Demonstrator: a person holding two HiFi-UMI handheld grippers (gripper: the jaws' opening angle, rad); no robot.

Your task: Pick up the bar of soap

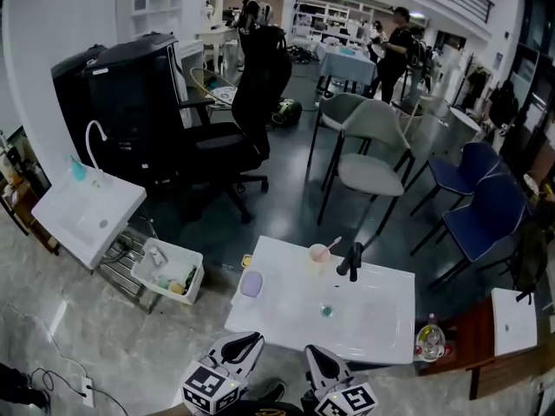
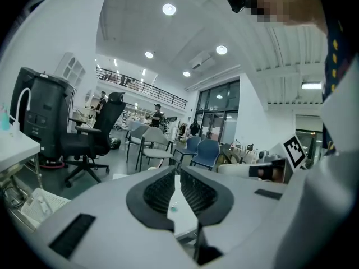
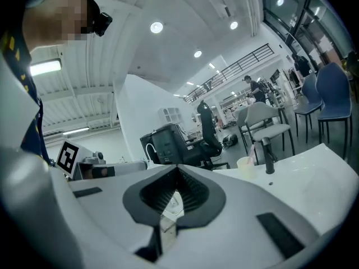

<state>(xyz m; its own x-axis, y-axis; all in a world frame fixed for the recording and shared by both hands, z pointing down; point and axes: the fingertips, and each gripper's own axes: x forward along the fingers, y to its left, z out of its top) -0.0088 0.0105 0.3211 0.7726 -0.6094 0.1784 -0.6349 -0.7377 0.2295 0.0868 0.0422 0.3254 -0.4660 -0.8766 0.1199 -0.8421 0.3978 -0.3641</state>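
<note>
The bar of soap (image 1: 251,282), pale purple and rounded, lies on the left ledge of a white sink top (image 1: 381,319) in the head view. Both grippers hover at the sink's near edge, short of the soap. My left gripper (image 1: 246,341) is nearest, just below the soap; its jaws (image 2: 177,172) meet with nothing between them. My right gripper (image 1: 313,354) sits beside it, its jaws (image 3: 178,169) also shut and empty. In the right gripper view, a cup (image 3: 245,162) and black faucet (image 3: 268,154) stand on the sink. The soap does not show in either gripper view.
A pale cup with a toothbrush (image 1: 319,253) and a black faucet (image 1: 351,261) stand at the sink's back. A second sink (image 1: 87,215) and a white crate (image 1: 169,269) are to the left. Chairs (image 1: 373,146) crowd the floor behind. A bottle (image 1: 429,341) stands at right.
</note>
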